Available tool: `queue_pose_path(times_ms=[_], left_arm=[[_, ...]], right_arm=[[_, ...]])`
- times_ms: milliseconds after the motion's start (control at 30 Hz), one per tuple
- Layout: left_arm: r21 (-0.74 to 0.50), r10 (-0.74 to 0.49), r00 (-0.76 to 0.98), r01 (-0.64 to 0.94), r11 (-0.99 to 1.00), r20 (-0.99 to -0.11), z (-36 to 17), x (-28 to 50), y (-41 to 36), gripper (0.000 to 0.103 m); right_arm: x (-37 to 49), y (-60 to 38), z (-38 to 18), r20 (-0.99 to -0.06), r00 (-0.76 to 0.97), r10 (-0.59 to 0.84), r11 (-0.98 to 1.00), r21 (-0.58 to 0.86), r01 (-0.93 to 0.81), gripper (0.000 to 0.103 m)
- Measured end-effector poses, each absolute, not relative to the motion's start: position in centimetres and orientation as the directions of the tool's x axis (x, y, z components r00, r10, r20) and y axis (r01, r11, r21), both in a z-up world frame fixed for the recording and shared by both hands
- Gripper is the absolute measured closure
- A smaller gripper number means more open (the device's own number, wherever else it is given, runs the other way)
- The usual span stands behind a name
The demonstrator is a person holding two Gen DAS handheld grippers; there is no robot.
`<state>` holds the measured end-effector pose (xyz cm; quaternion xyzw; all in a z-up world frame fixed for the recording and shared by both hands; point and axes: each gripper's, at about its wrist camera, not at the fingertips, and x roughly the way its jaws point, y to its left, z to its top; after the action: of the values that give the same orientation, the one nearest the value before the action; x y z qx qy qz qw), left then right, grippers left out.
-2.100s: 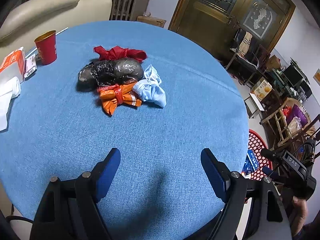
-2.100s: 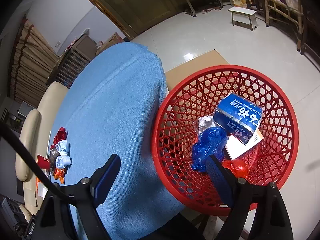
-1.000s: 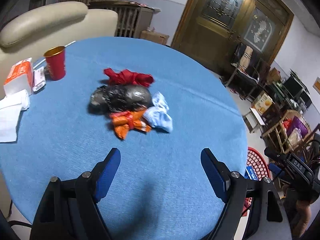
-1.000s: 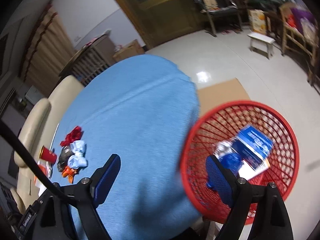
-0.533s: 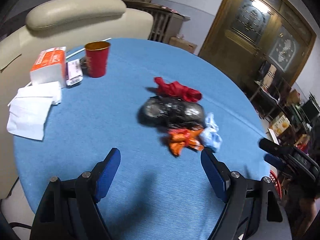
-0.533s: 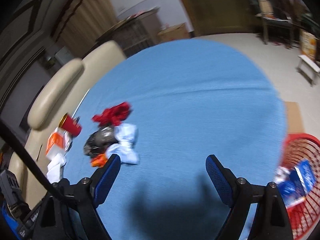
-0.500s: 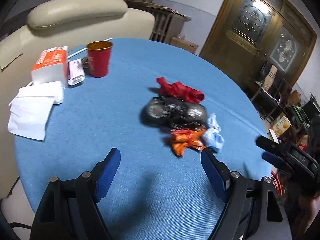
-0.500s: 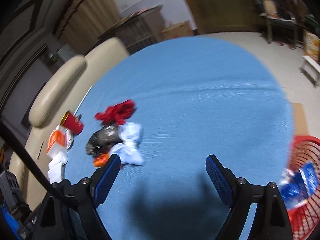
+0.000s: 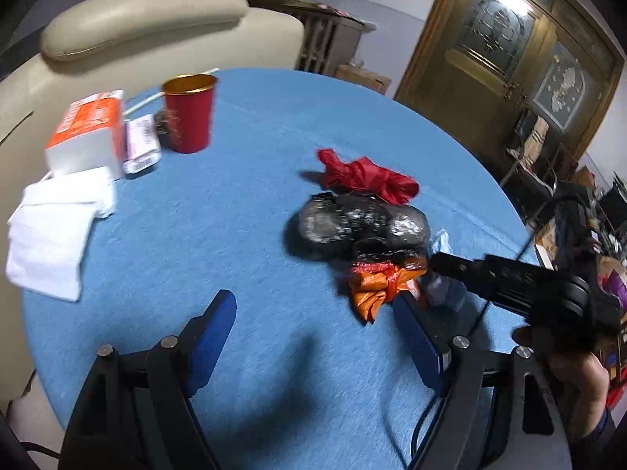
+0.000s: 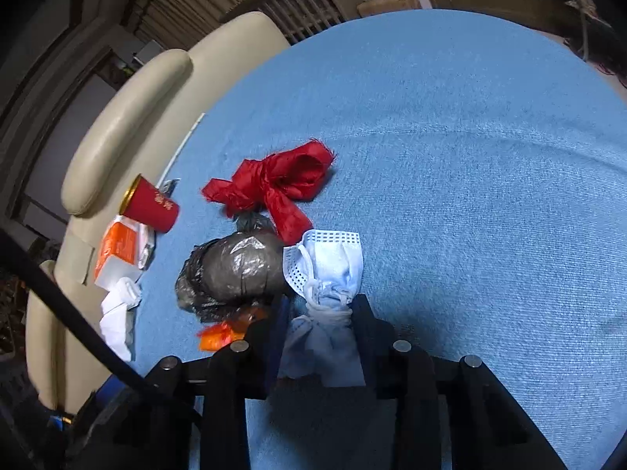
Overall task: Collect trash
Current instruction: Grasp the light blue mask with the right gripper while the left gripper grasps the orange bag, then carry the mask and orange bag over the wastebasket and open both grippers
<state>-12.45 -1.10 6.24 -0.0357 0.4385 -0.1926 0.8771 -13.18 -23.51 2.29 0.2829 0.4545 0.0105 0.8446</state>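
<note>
The knotted blue face mask (image 10: 325, 274) lies on the blue table (image 10: 470, 196), touching the black bag (image 10: 235, 270), and the right gripper (image 10: 319, 313) is clamped on its knot. The left gripper (image 9: 313, 313) hangs above the cloth, jaws wide apart, holding nothing.

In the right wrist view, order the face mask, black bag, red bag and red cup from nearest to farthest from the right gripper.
1. Face mask: knotted, between the right gripper fingers, jaws shut on it.
2. Black bag: just left of the mask.
3. Red bag: beyond both, mid-table.
4. Red cup: farthest, at the table's left edge by the sofa.
</note>
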Motion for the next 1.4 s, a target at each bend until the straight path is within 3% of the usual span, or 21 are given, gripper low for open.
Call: queue_pose_path(times_ms=[267, 433, 467, 500, 600, 933, 1400], left_arm=[[-0.211, -0.414, 0.459, 0.431, 0.877, -0.786, 4.6, -10.5, -8.2, 0.020], [-0.158, -0.345, 0.444, 0.405, 0.900, -0.827, 2.7, -9.2, -10.8, 0.020], [-0.152, -0.335, 0.445, 0.398, 0.905, -0.830, 2.6, -9.2, -10.8, 0.024], [-0.145, -0.325, 0.448, 0.389, 0.910, -0.833, 2.5, -9.2, -10.8, 0.035], [-0.126, -0.309, 0.446, 0.394, 0.911, -0.840, 3.0, -9.8, -10.7, 0.035], [-0.078, -0.306, 0.525, 0.411, 0.908, -0.794, 6.8, -13.6, -9.9, 0.035], [-0.047, -0.387, 0.535, 0.542, 0.839, -0.751, 10.0, -19.7, -15.1, 0.035]], right_arm=[[-18.4, -28.4, 3.5, -0.729, 0.648, 0.221, 0.797, 0.518, 0.311, 0.071], [-20.7, -30.4, 3.8, -0.719, 0.662, 0.212, 0.774, 0.538, 0.336, 0.071], [-21.0, -30.4, 3.8, -0.718, 0.663, 0.212, 0.773, 0.538, 0.335, 0.071], [-21.2, -30.4, 3.8, -0.717, 0.664, 0.214, 0.773, 0.539, 0.333, 0.071], [-22.0, -30.3, 3.7, -0.709, 0.670, 0.220, 0.773, 0.546, 0.324, 0.071], [-25.2, -29.5, 4.2, -0.686, 0.693, 0.222, 0.767, 0.562, 0.310, 0.071], [-34.4, -34.8, 5.7, -0.645, 0.759, 0.094, 0.702, 0.583, 0.408, 0.071]])
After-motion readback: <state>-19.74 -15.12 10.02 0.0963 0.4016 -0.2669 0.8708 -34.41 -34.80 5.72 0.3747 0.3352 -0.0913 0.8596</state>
